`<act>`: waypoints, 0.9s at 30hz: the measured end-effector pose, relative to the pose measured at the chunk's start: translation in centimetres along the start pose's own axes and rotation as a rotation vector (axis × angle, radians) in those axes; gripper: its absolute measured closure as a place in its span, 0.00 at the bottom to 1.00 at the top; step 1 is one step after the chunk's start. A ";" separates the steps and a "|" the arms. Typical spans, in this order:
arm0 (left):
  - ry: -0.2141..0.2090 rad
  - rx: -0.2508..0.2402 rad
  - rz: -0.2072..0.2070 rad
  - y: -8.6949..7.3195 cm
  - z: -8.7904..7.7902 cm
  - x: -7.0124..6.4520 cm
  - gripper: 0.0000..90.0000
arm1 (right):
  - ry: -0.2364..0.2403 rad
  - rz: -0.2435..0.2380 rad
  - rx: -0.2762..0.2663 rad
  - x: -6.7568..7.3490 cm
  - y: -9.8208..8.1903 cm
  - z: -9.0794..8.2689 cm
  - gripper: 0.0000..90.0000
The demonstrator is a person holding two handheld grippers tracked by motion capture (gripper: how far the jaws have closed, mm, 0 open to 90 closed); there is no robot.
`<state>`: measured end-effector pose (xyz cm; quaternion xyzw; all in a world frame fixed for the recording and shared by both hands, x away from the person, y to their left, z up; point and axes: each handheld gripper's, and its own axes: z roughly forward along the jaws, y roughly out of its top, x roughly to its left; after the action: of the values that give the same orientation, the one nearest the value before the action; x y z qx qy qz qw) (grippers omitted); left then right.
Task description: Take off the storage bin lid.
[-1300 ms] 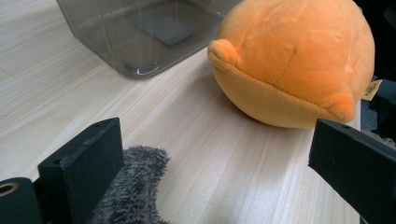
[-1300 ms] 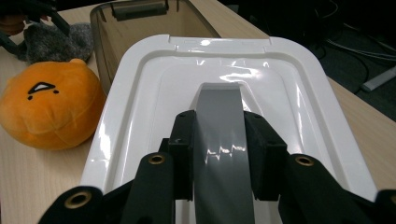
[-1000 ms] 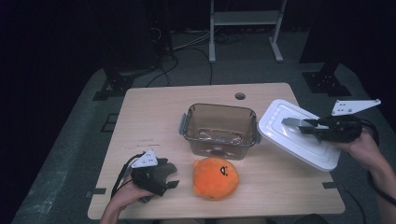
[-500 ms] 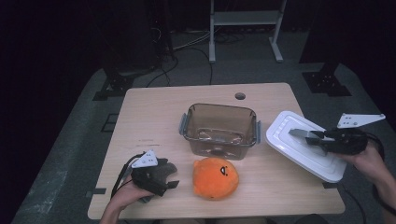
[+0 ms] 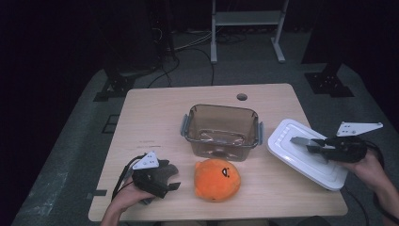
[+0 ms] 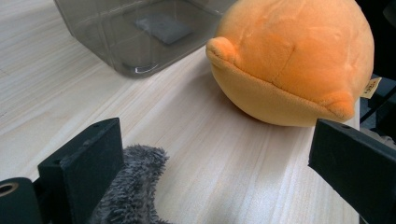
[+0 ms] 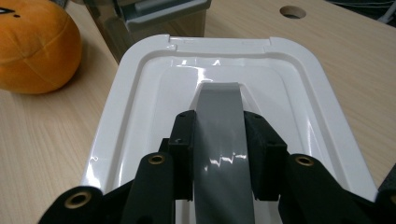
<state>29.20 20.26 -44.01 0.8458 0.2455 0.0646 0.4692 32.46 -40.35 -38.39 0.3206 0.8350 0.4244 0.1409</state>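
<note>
white lid (image 5: 308,155) overhangs the table (image 5: 155,113) edge.

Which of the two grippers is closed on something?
The right gripper: its jaws clamp the white lid's grey handle. The left gripper is open.

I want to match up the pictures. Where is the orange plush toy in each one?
High view: orange plush toy near the table's front edge, bottom centre.
Left gripper view: plush toy upper right, beyond the open jaws.
Right gripper view: plush toy top left corner.
Shared landmark: the clear container behind it.
</note>
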 end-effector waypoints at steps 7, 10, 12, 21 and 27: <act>0.000 0.002 0.004 0.0 0.0 0.0 0.03 | 0.018 0.013 0.019 0.3 -1.1 1.3 0.73; -0.001 0.002 0.004 0.0 -0.1 0.0 0.03 | 0.026 0.014 0.023 0.5 -1.4 1.7 0.73; -0.001 0.002 0.004 0.0 -0.1 0.0 0.03 | 0.032 0.016 0.025 0.6 -1.6 2.1 0.73; 0.003 -0.006 0.002 0.0 -0.1 0.0 0.03 | 0.056 0.023 0.028 1.3 -2.5 3.6 0.73; 0.003 -0.005 0.002 0.0 -0.2 0.1 0.03 | 0.062 0.019 0.033 1.9 -3.0 4.1 0.73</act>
<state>29.19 20.43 -43.94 0.8447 0.2452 0.0672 0.4710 31.88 -37.93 -43.15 0.3177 0.8426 0.4218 0.1055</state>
